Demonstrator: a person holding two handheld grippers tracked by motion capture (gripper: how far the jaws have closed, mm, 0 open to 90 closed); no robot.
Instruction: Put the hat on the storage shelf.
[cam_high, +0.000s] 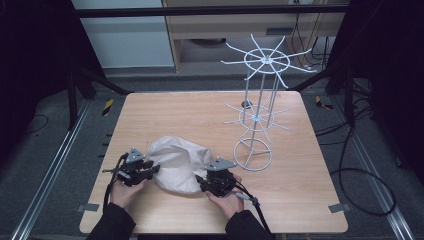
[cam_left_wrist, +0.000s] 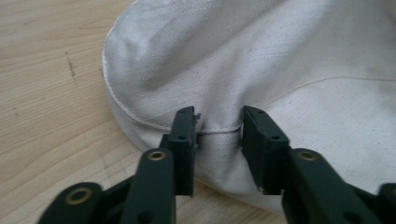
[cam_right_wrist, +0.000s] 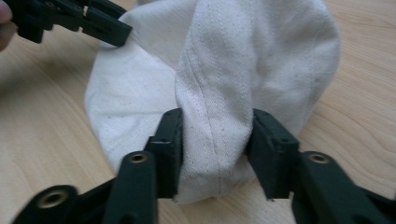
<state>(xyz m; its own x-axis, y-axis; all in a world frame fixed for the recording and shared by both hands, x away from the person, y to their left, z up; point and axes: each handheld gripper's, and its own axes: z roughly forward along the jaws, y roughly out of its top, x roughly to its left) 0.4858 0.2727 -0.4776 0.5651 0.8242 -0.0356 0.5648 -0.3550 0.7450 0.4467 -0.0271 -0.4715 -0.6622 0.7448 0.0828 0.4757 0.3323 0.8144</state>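
Cloth bag (cam_high: 176, 162) crumpled, long axis between both tongs.

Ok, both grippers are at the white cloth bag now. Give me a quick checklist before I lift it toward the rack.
1. Left gripper straddles the hem of the white cloth bag: ok.
2. Left pads pressing the cloth: cannot tell.
3. Right gripper has a seamed fold between its jaws: ok.
4. Right grip firm: cannot tell.
5. White wire rack upright, apart from the bag: ok.
6. Table between bag and rack free: ok.
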